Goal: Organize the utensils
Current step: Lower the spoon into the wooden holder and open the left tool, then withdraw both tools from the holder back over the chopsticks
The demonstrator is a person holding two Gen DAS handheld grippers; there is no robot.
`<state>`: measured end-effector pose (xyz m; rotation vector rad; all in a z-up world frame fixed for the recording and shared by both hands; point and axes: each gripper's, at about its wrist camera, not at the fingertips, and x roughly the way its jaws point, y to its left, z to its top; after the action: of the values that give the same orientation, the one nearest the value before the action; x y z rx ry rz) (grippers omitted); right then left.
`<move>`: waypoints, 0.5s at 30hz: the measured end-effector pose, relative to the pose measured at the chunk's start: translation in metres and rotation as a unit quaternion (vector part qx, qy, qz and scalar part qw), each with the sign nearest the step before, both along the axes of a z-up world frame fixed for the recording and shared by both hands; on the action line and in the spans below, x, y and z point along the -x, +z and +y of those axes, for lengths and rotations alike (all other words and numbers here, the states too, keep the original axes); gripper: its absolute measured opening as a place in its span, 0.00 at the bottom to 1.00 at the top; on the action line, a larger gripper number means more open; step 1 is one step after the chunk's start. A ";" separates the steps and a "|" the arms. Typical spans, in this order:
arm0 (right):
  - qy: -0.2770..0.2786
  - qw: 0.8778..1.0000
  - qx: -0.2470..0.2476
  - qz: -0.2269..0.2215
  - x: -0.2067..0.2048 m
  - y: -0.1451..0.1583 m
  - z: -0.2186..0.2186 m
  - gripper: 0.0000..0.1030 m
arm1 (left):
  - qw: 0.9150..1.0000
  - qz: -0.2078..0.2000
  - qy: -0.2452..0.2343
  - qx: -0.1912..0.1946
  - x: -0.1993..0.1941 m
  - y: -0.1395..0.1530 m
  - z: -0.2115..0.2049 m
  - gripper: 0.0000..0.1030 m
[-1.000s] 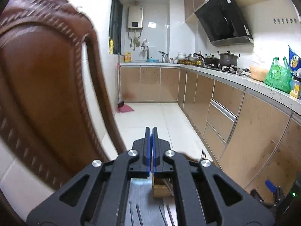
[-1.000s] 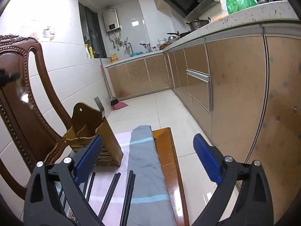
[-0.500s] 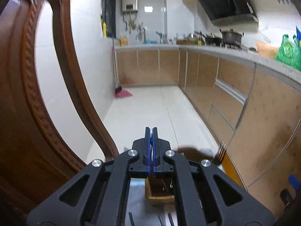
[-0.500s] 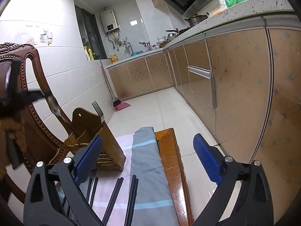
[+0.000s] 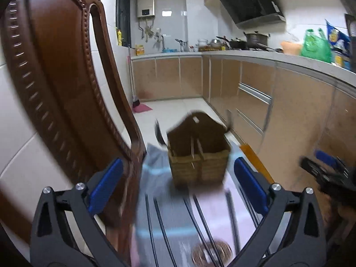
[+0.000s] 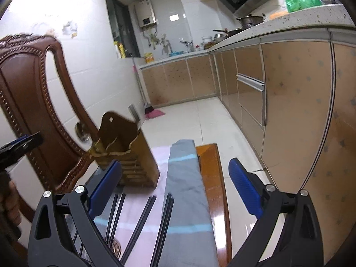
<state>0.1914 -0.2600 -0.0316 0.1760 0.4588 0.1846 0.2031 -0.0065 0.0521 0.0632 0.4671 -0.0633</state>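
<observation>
A: Utensils are seen in two places. A spoon (image 5: 159, 134) stands in the left side of the wooden holder (image 5: 198, 154), its bowl up, and something like fork tines (image 5: 229, 120) rises at the right side, too blurred to be named for sure

B: And the holder itself, where is it placed?

A: On the pale cloth (image 6: 142, 220) that covers the table (image 6: 213, 178), at the far end, close beside the carved chair back (image 5: 55, 84). Black chopsticks (image 6: 138, 224) are laid loose on the cloth in front of it, several pairs, roughly side by side. A grey towel (image 6: 187, 191) is stretched along the cloth's right edge

B: What is to be said of the left gripper (image 5: 176, 188)?

A: Its jaws are being opened and are spread wide; nothing is gripped between the blue pads. The holder and the chopsticks are framed in the gap but are not touched

B: And the right gripper (image 6: 175, 187)?

A: It is also held wide apart and empty, over the near chopsticks and the towel. From the left wrist view it is seen at the far right, blurred. In the right wrist view the left tool is glimpsed at the left edge, with a hand (image 6: 10, 207) below it

B: Anything near the front edge?

A: A round woven object (image 5: 211, 253) is partly seen under the chopsticks; what it is cannot be told
</observation>
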 end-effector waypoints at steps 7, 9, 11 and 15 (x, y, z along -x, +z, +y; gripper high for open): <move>0.044 0.997 0.060 0.035 0.059 0.005 0.026 0.92 | 0.996 0.081 -0.003 -0.027 0.068 -0.055 -0.014 0.96; 0.051 0.995 0.072 0.042 0.076 0.002 0.031 0.92 | 0.995 0.093 0.002 -0.027 0.078 -0.071 -0.015 0.96; 0.060 0.994 0.071 0.057 0.092 -0.004 0.032 0.92 | 0.993 0.114 0.006 -0.030 0.083 -0.083 -0.018 0.96; 0.058 0.994 0.063 0.074 0.111 -0.012 0.029 0.92 | 0.992 0.125 -0.015 -0.022 0.089 -0.084 -0.024 0.96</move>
<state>0.0803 -0.2306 -0.0439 0.0400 0.6264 0.2564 0.1138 -0.0304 -0.0317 0.1062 0.7186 -0.0905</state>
